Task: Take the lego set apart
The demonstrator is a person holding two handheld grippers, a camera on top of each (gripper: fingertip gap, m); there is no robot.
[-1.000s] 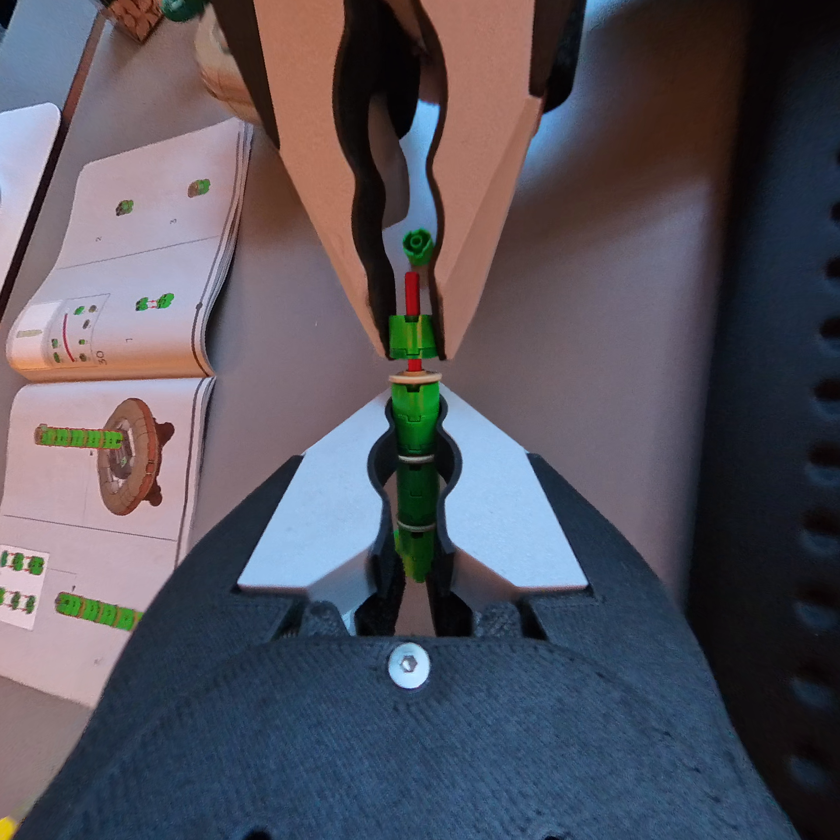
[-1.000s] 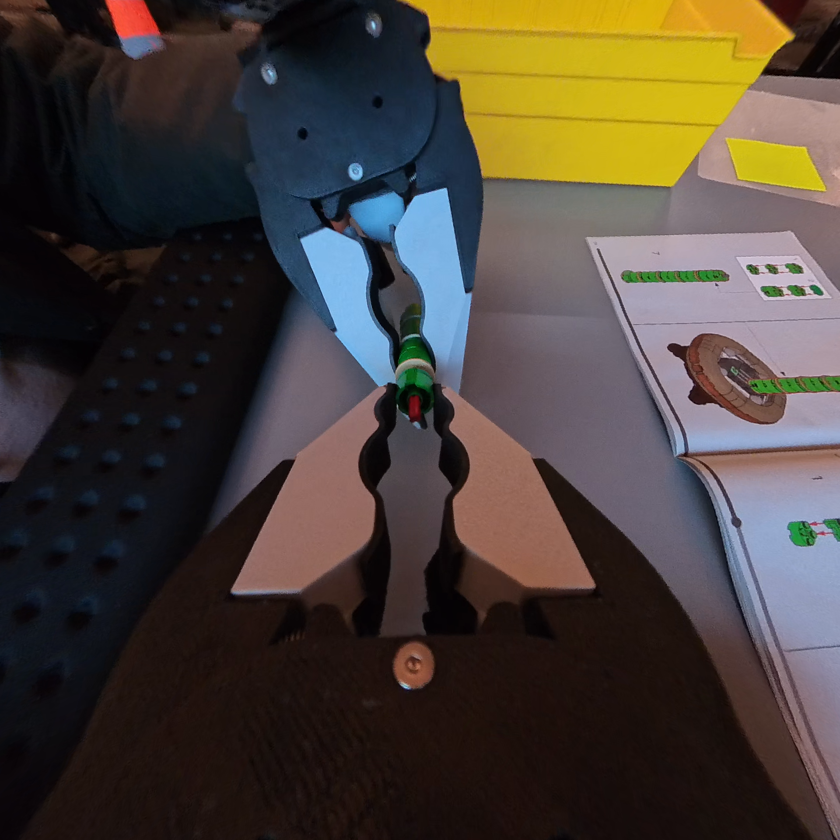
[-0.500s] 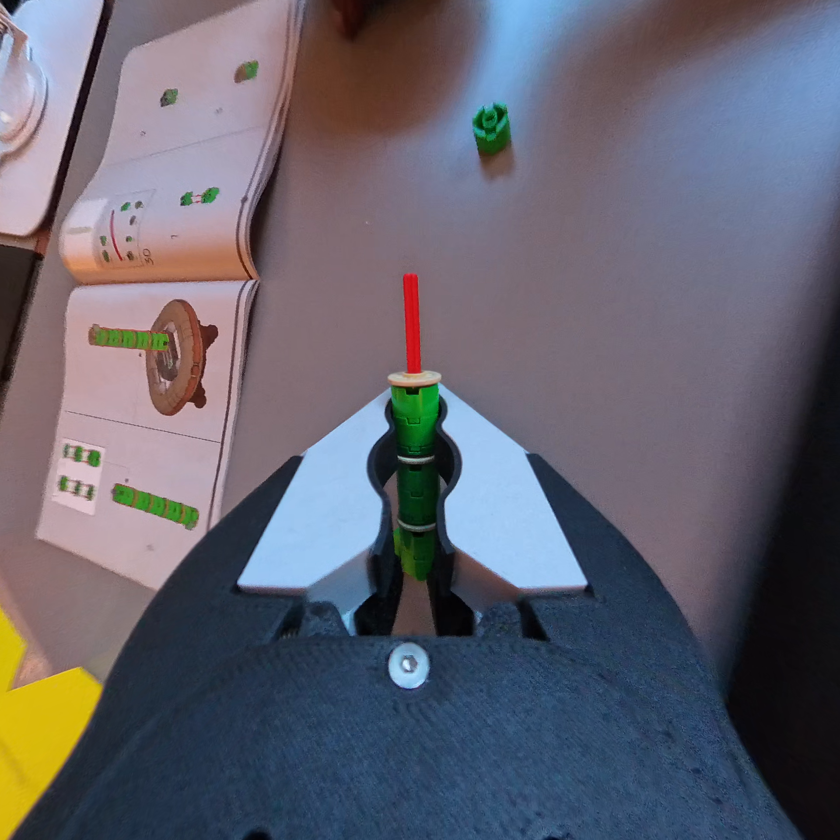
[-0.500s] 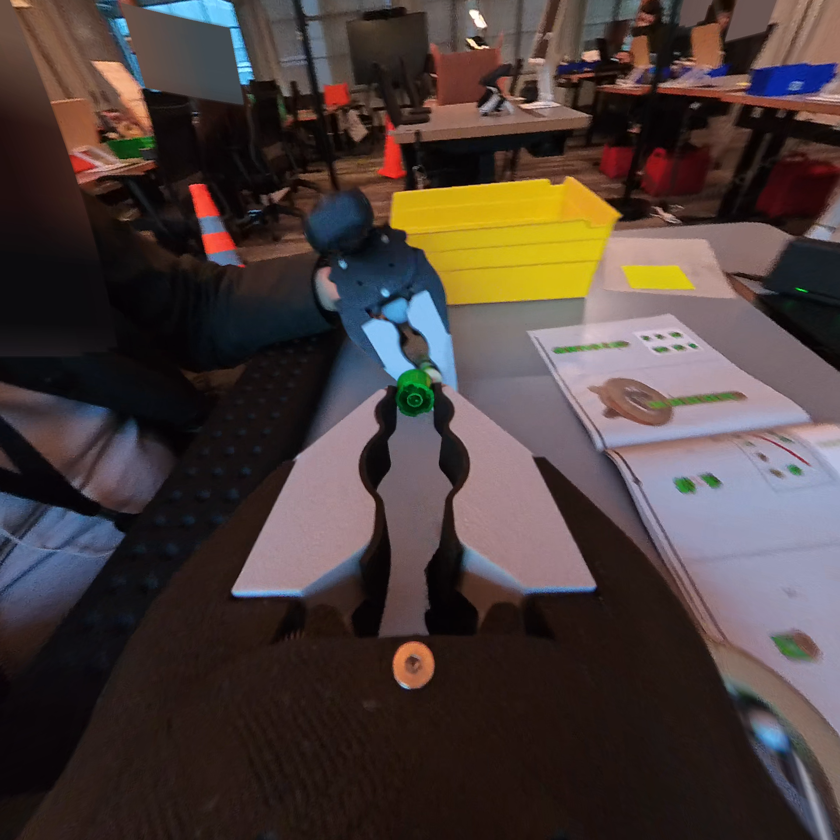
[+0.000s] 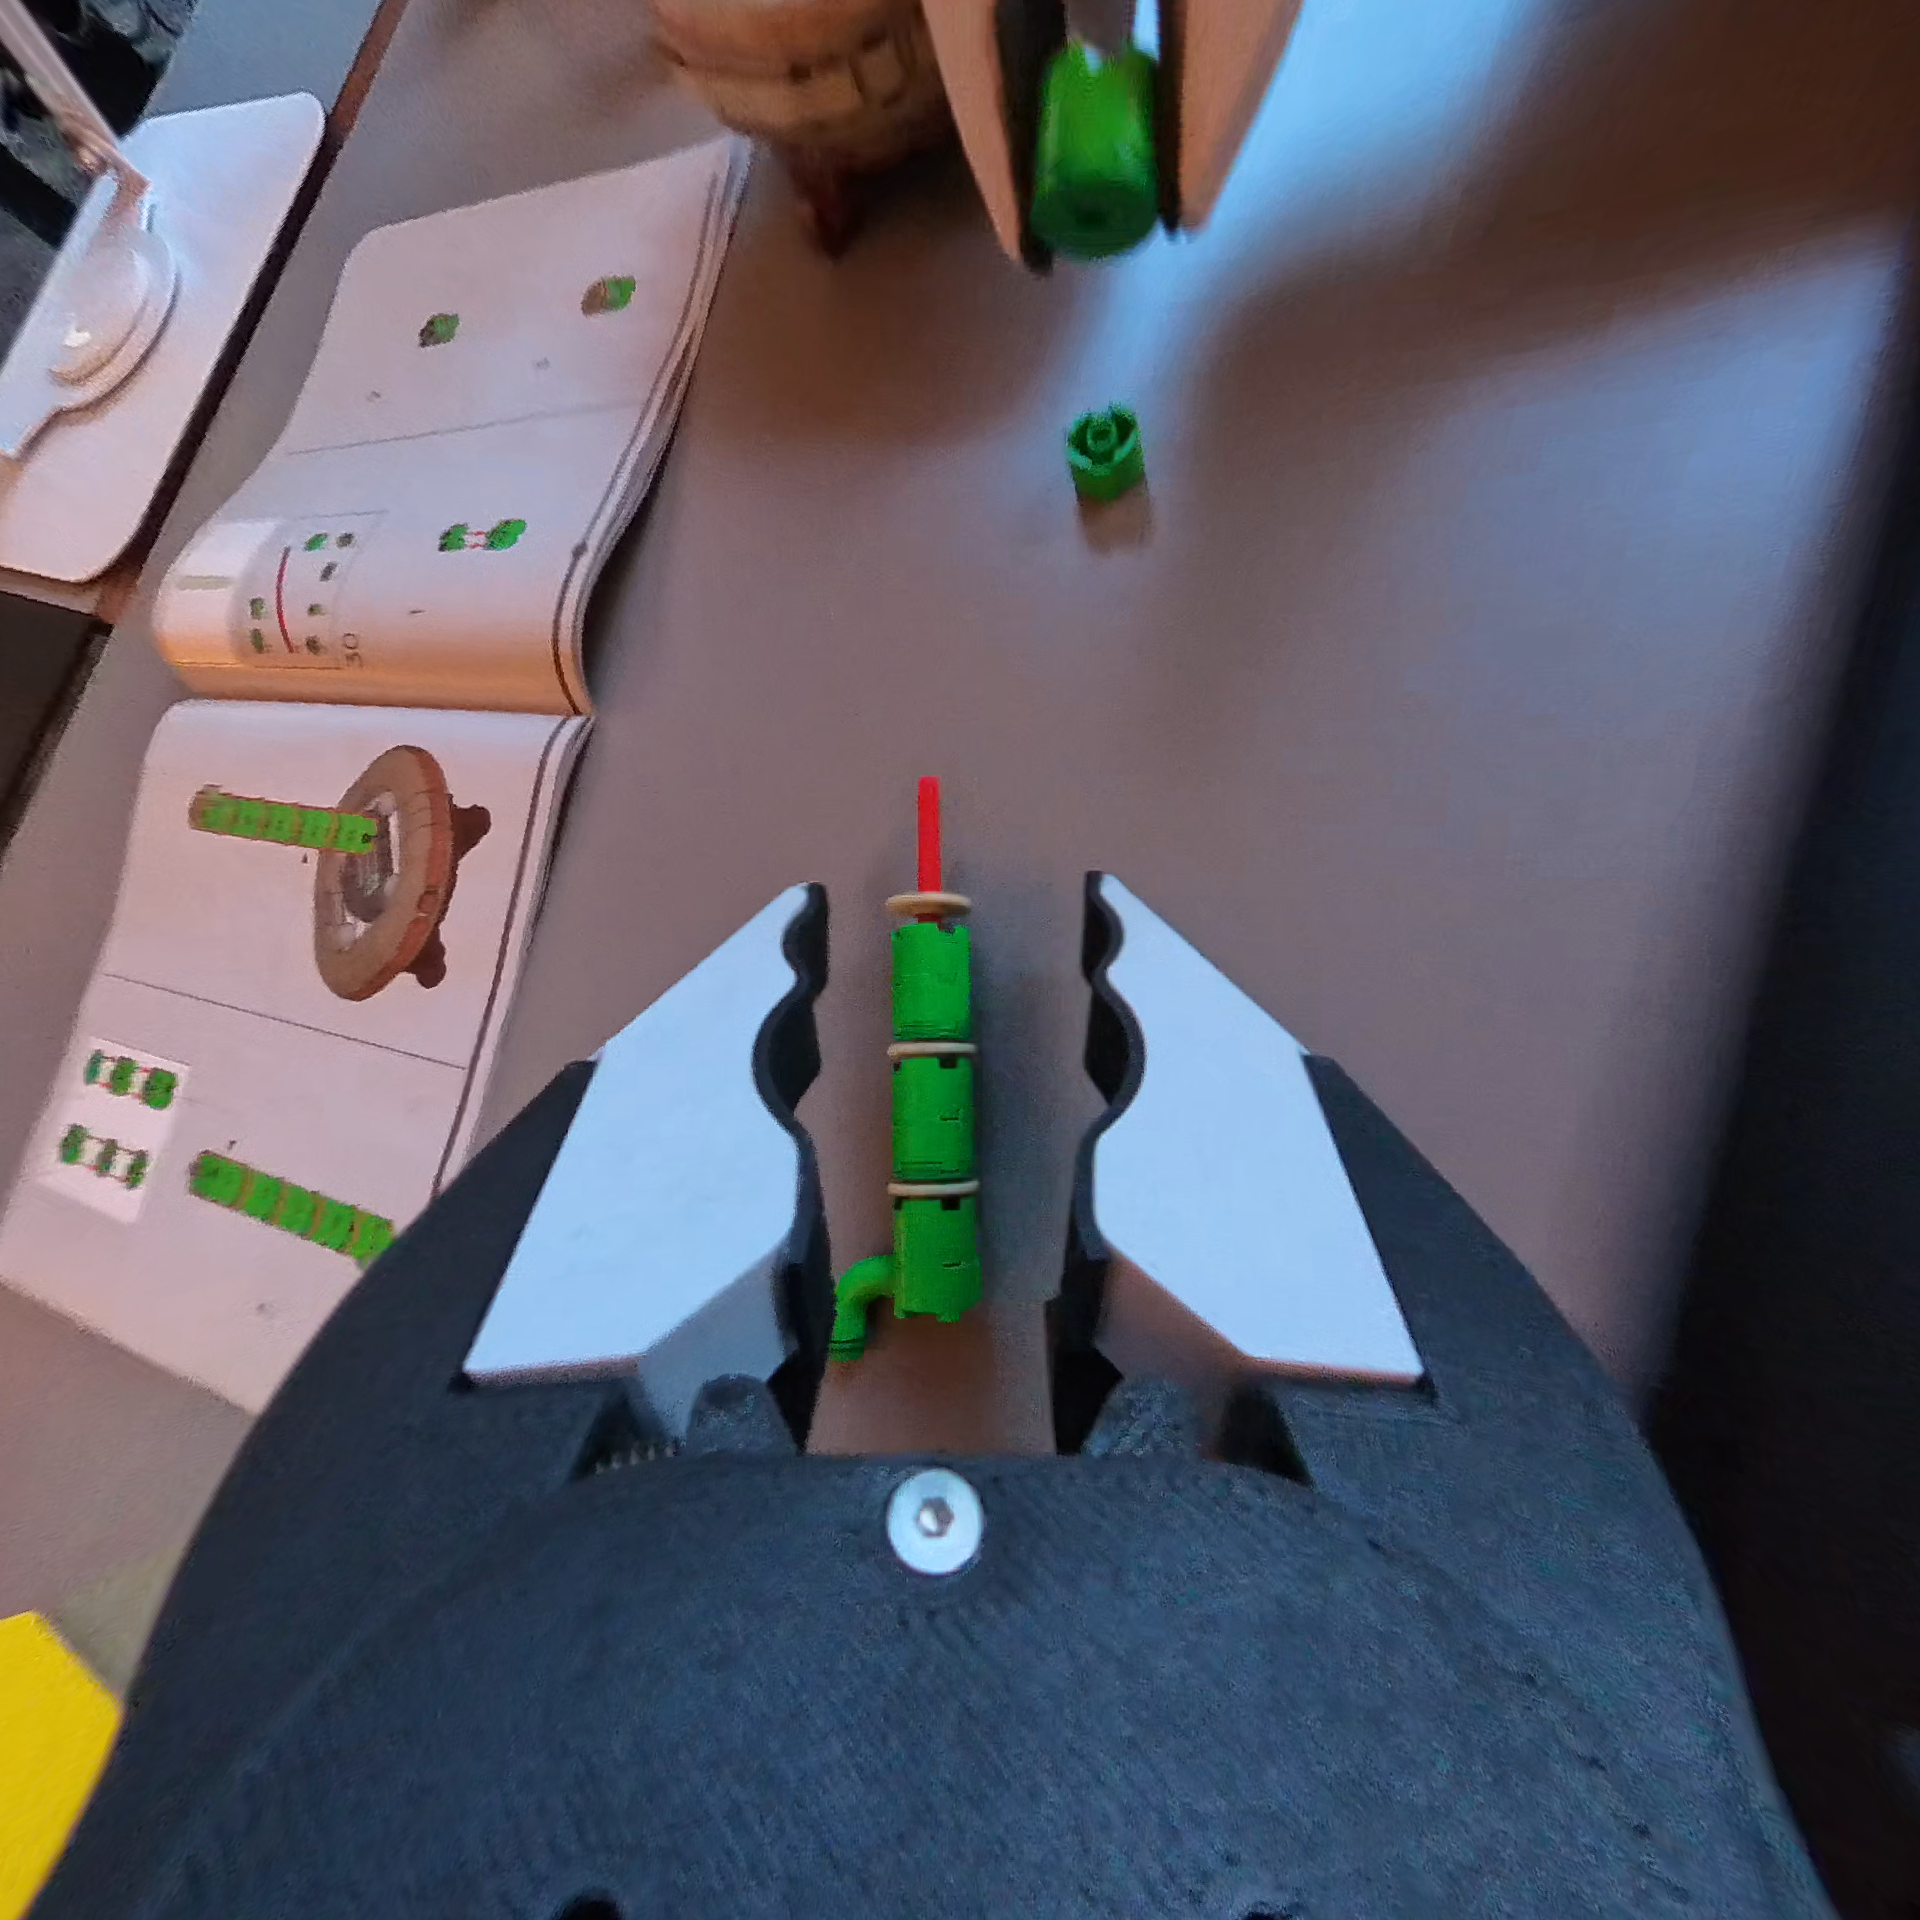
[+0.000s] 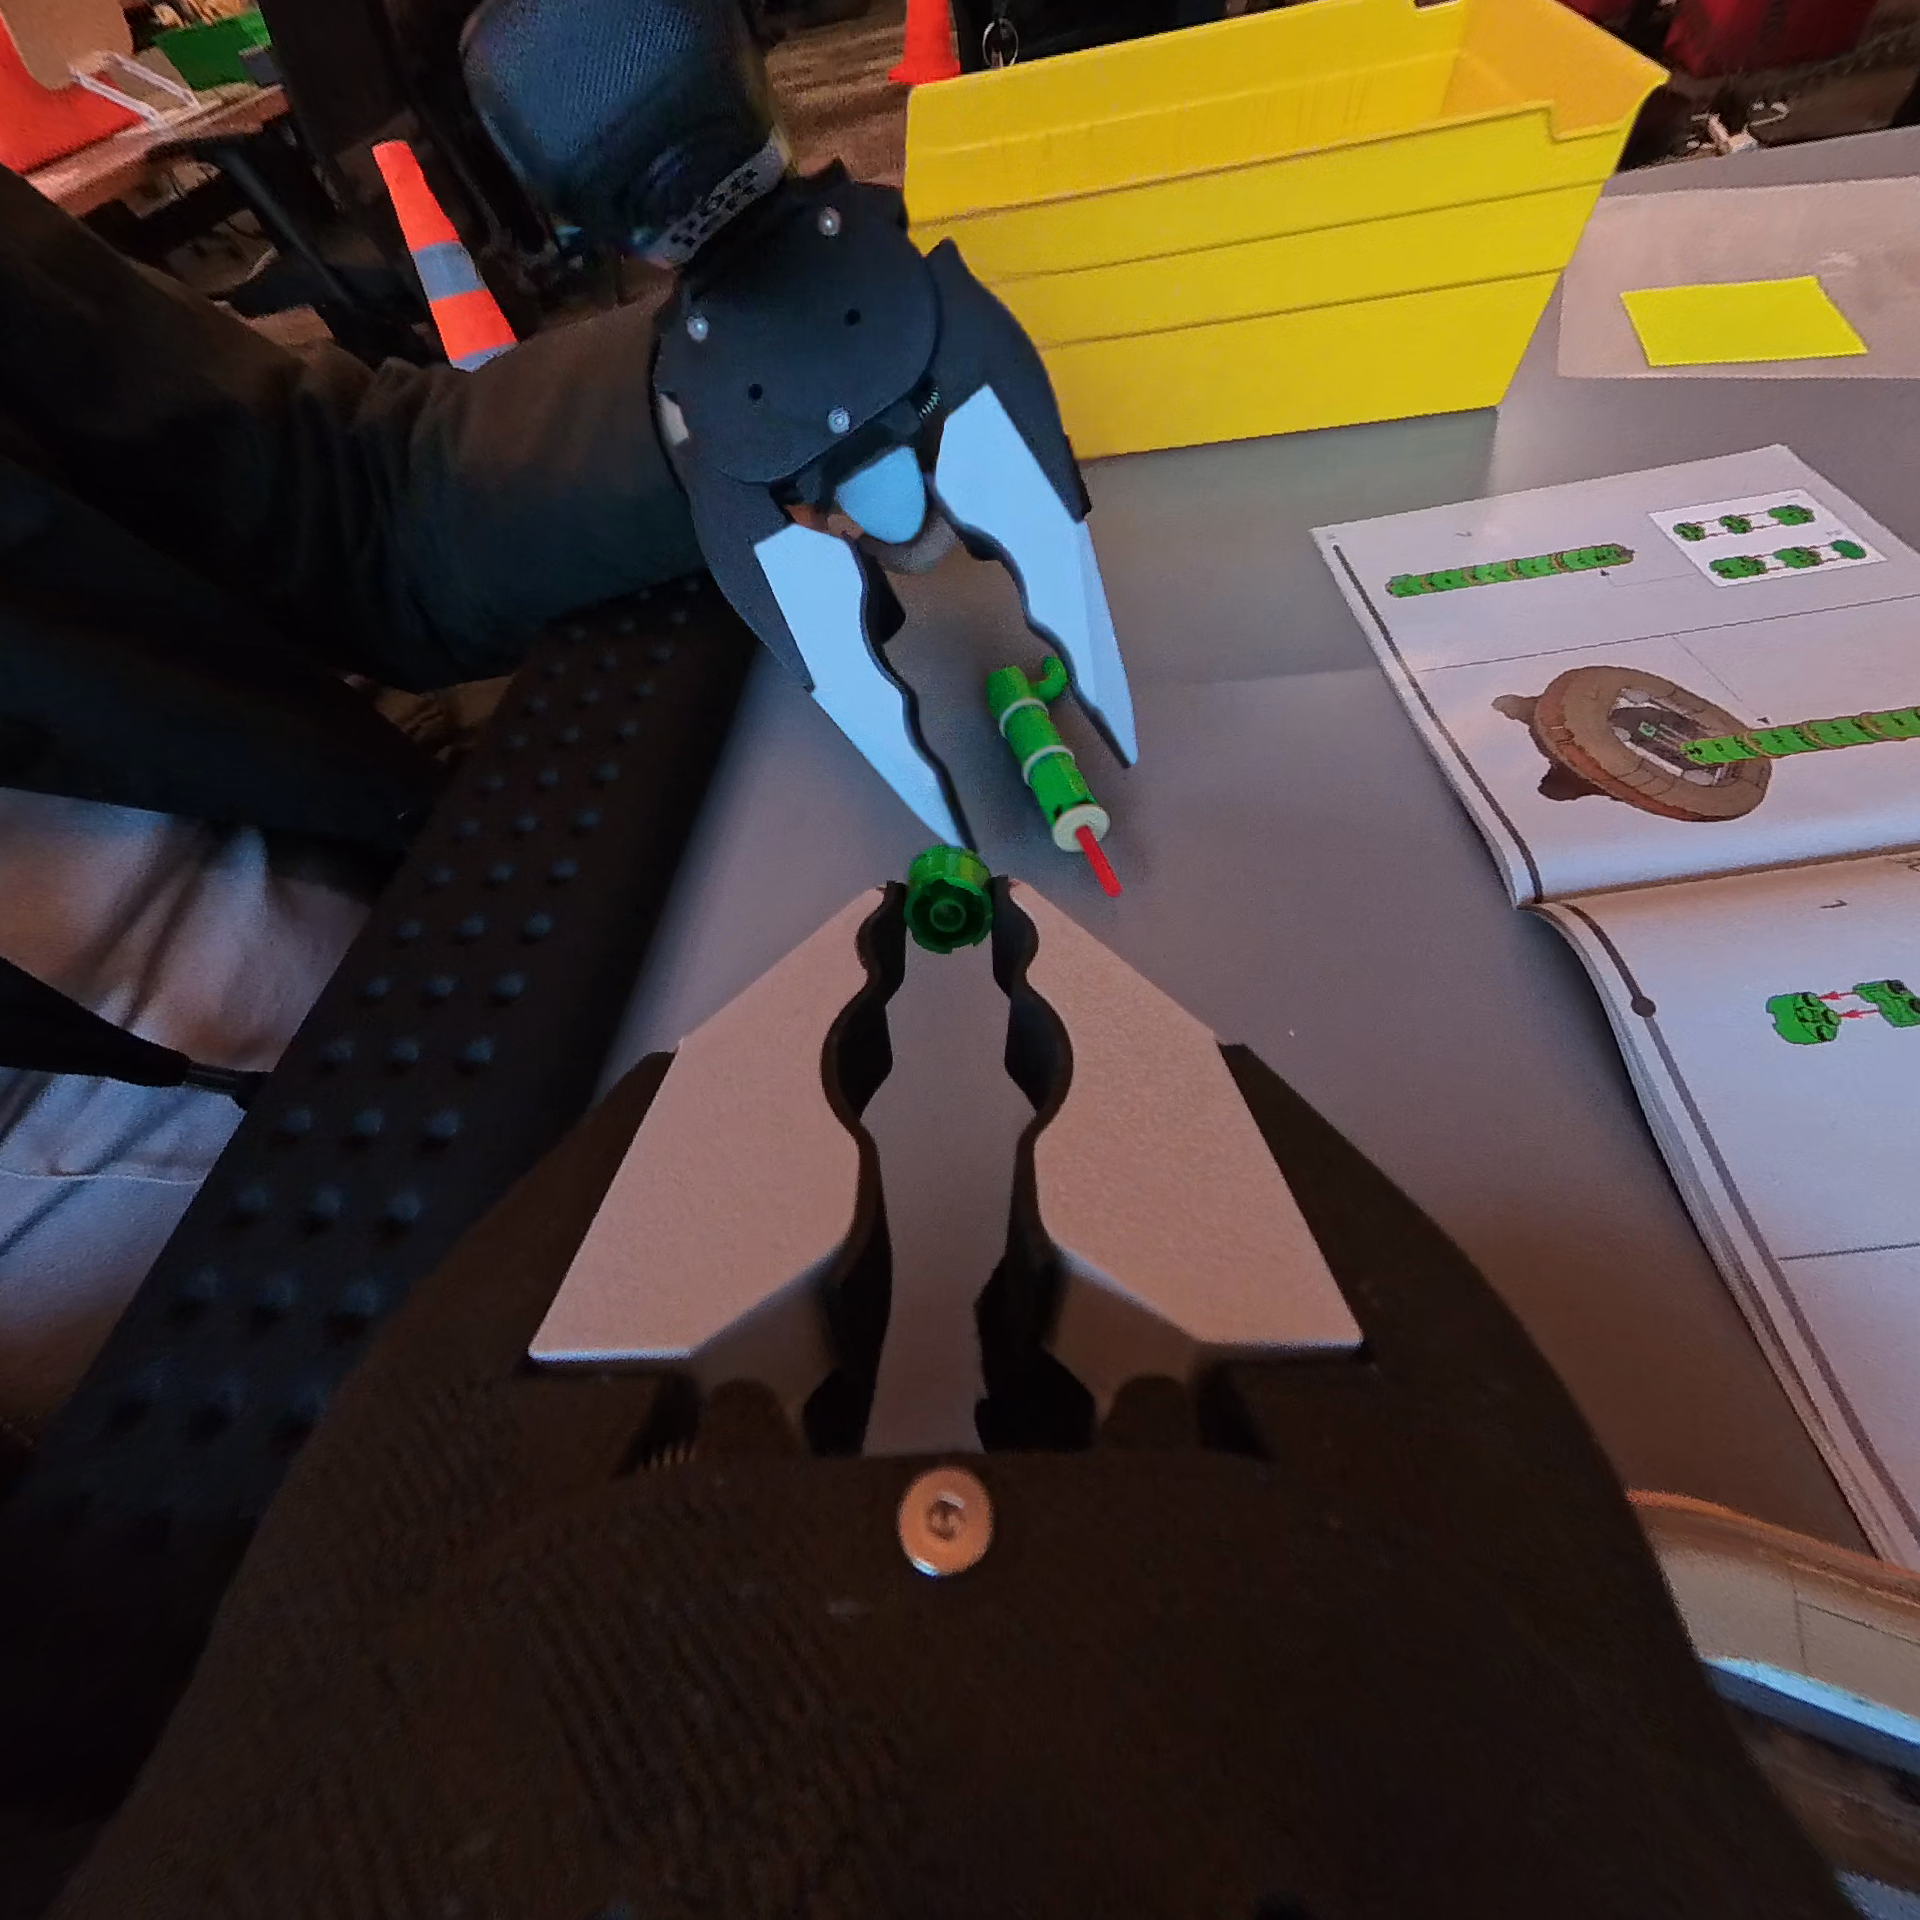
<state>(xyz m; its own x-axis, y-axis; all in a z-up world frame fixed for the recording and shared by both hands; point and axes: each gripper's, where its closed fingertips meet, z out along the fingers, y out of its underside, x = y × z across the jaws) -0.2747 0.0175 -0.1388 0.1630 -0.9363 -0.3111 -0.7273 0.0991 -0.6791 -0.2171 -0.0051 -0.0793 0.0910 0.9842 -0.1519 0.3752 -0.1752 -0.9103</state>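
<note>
A green lego stalk [image 5: 932,1122] with tan rings and a red axle [image 5: 928,831] sticking out of its far end lies on the grey table between the fingers of my left gripper [image 5: 951,894], which is open and not touching it. It also shows in the right wrist view [image 6: 1039,750]. My right gripper [image 6: 945,896] is shut on a round green lego piece [image 6: 945,900]; it shows at the top of the left wrist view [image 5: 1093,156]. Another round green piece [image 5: 1103,453] lies loose on the table beyond the stalk.
An open instruction booklet [image 5: 416,644] lies left of the stalk; it also shows in the right wrist view [image 6: 1662,790]. A yellow bin [image 6: 1247,229] stands at the table's far end. A black studded mat [image 6: 416,1039] runs along the table edge by a person's dark sleeve [image 6: 364,499]. My right fingertips sit around 9 cm from my left ones.
My left gripper has opened and let the stalk down onto the table. My right gripper has pulled a round green piece off the axle and drawn back with it.
</note>
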